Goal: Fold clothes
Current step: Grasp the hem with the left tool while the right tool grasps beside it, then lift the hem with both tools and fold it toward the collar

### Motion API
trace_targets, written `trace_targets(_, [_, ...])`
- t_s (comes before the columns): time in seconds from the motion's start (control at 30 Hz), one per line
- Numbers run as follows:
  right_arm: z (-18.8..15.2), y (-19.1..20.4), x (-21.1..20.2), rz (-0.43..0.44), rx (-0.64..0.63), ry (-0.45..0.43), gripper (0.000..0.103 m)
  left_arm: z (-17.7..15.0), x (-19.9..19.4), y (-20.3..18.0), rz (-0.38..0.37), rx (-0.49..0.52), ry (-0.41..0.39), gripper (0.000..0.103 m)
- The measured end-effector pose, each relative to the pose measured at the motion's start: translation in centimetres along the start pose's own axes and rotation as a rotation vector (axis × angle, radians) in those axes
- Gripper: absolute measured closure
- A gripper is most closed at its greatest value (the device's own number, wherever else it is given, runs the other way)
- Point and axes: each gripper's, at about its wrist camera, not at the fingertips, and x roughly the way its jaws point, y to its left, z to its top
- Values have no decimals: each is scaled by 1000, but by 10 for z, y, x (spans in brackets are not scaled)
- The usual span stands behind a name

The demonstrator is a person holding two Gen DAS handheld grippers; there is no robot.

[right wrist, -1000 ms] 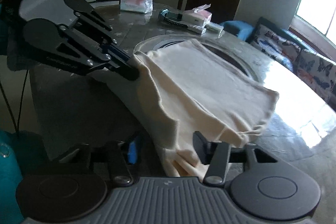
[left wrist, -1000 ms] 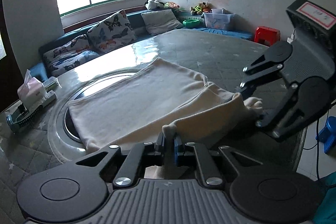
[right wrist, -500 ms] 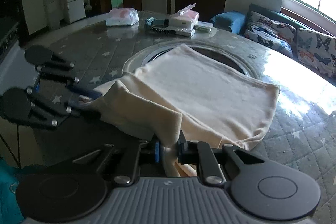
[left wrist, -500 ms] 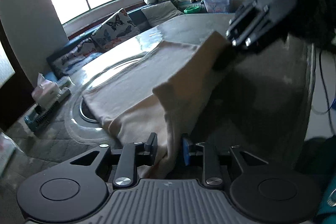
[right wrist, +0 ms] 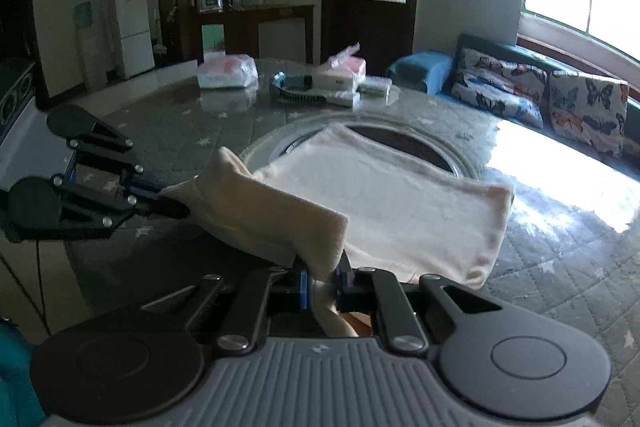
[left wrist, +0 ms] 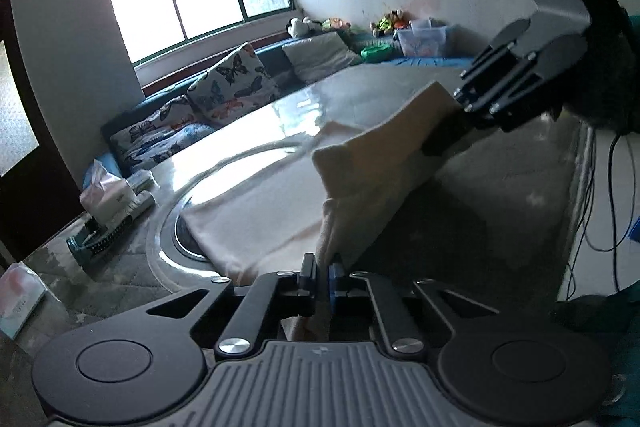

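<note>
A cream garment (left wrist: 260, 211) lies flat over the round inset of the grey quilted table (left wrist: 500, 195), with its near edge lifted into a hanging fold. At the bottom of the left wrist view, my left gripper (left wrist: 323, 273) has its jaws closing tight on one end of that fold. At the upper right of the same view, my right gripper (left wrist: 440, 145) holds the other end up. In the right wrist view, the right gripper (right wrist: 322, 283) has its jaws closing with the garment (right wrist: 392, 203) pinched between the pads. The left gripper (right wrist: 172, 205) there grips the fold's left tip.
Tissue packs (right wrist: 226, 71), a tissue box (right wrist: 340, 71) and a dark comb tray (right wrist: 298, 93) sit at the table's far side. A sofa with butterfly cushions (right wrist: 560, 99) runs under the window. A black cable (left wrist: 612, 187) hangs past the table's right edge.
The right gripper went from open around the cloth edge to shut on it. The left jaws widened briefly, then shut again. The held fold has risen off the table between the two grippers.
</note>
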Motion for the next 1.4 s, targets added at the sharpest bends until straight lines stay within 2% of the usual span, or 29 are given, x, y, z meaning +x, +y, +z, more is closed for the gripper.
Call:
trace_targets(0.3, [-9, 29, -53, 54, -41, -11, 93, 1, -51, -13, -87, -44, 6, 97])
trace_targets(0.43, [-10, 35, -55, 54, -37, -3, 93, 1, -46, -12, -76, -75, 14, 97])
trace_targets(0.6, [5, 19, -43, 31, -13, -3, 93, 15, -31, 4, -63, -122, -6, 97])
trace_targets(0.87, [41, -33, -3, 23, 52, 17, 94, 47, 28, 47, -37, -163, 8, 97])
trace_targets(1.0, [58, -61, 36, 11, 68, 48, 94, 57, 77, 76, -13, -225, 62, 97])
trace_targets(1.13, [61, -87, 89, -15, 126, 104, 93, 54, 129, 95, 50, -263, 130, 97])
trace_targets(1.27, [51, -101, 118, -63, 196, 131, 88, 45, 157, 105, 115, -306, 184, 96])
trace_targets(1.3, [48, -104, 124, -76, 213, 134, 83, 43, 161, 107, 134, -310, 195, 96])
trace_targets(1.37, [44, -107, 120, -118, 224, 118, 76, 38, 165, 111, 161, -329, 214, 94])
trace_targets(1.4, [43, -109, 118, -139, 229, 110, 76, 36, 165, 113, 169, -345, 222, 94])
